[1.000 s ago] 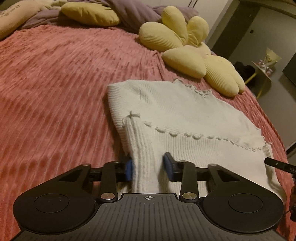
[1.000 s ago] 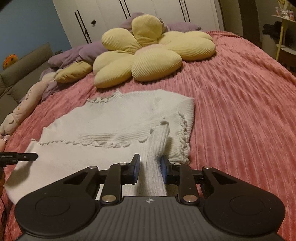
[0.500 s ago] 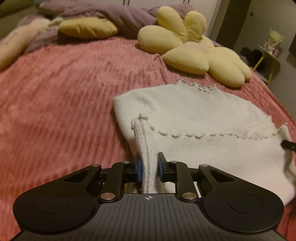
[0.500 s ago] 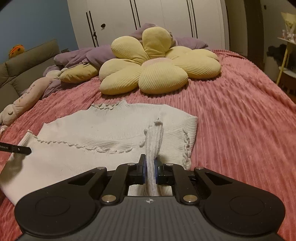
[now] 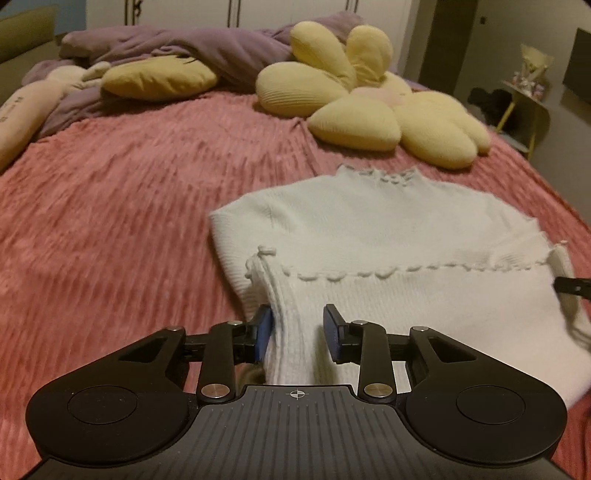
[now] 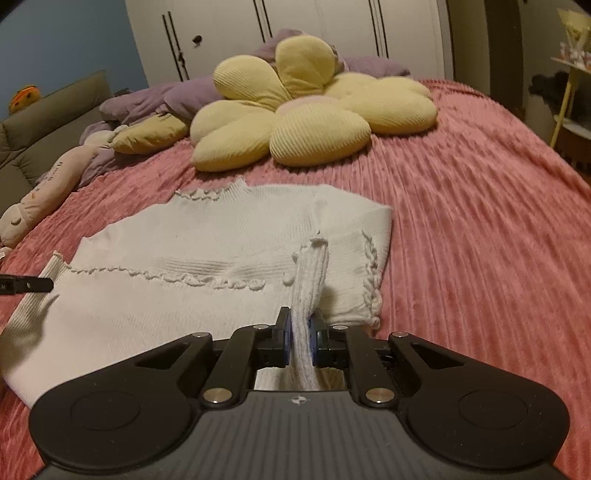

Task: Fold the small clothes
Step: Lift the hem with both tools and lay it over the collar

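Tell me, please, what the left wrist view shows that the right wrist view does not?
Only the left wrist view shows the left gripper, whose jaws have just been opening, with the near edge of the white ribbed knit sweater between them but the right pad standing clear of it.

Only the right wrist view shows the right gripper shut on a gathered fold of that sweater, plus the white wardrobe doors.

Both show the pink ribbed bedspread, the yellow flower-shaped cushion and the purple blanket behind it.
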